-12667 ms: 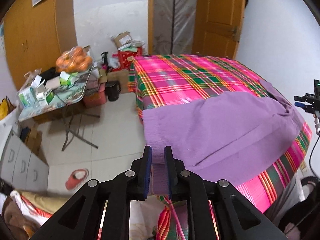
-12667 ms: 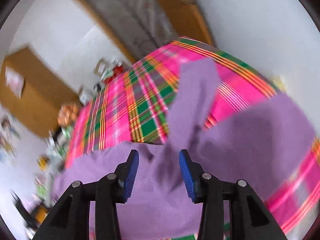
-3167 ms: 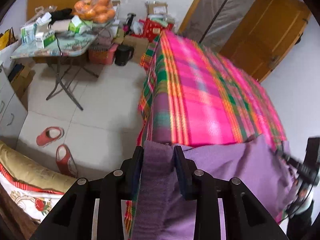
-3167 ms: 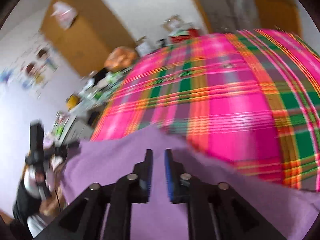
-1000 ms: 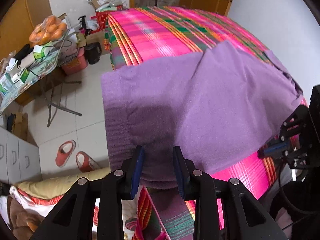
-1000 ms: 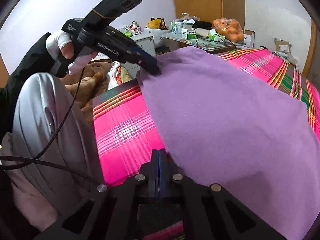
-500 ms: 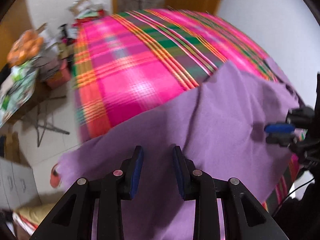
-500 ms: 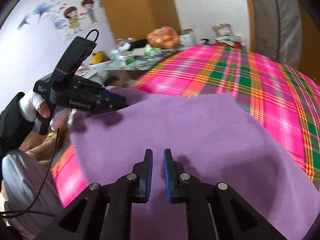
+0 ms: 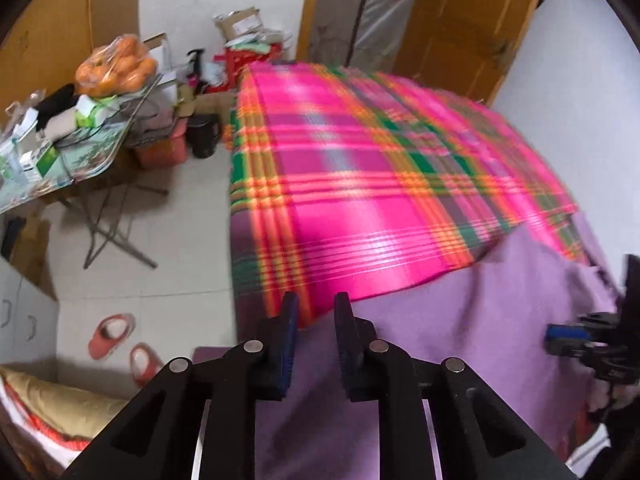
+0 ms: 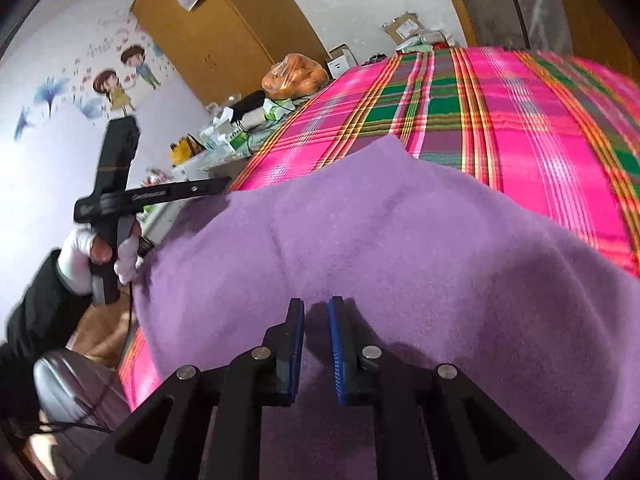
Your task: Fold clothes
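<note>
while both grippers' fingers [image 9: 289, 336] gape empty, purple cloth [image 10: 400, 240] lies beneath them.

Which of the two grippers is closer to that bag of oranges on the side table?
Left. The left gripper is at the bed edge facing the bag of oranges; the right gripper is farther across the purple cloth.

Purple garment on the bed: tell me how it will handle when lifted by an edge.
The purple garment looks floppy: it sags in soft folds over the plaid bedspread, so it would probably droop. Its fuzzy, fleece-like surface suggests the right claw would grip without slipping. It seems light, though thick.
</note>
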A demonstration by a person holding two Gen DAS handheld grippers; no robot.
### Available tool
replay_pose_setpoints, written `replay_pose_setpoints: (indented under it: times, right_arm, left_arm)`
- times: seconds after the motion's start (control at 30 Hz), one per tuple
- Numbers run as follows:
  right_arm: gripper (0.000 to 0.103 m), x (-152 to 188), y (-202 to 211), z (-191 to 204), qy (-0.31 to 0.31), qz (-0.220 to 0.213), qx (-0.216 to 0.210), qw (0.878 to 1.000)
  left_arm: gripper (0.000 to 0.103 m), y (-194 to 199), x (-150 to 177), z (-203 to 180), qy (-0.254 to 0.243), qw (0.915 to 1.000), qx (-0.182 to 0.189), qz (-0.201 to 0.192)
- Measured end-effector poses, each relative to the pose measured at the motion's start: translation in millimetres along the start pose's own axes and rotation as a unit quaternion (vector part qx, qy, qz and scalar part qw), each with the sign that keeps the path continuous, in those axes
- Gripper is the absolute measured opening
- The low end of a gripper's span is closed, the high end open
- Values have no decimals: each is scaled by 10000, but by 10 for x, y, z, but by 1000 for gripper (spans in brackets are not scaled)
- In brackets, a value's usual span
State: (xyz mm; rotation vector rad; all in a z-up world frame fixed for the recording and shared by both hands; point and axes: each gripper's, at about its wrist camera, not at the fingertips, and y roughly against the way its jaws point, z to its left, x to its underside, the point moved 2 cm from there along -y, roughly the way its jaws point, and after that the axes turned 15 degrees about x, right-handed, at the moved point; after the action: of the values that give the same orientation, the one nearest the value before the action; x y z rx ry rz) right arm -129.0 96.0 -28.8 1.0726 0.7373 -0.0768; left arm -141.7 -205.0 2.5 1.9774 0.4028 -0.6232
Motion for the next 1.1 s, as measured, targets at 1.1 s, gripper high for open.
replay_pose_setpoints:
  times: [1.1]
  right_arm:
    - [22, -427, -83, -104, -1135, -20, -111, 9935]
  left_arm:
    - [16, -135, 113, 8, -4, 9995, -309, -86]
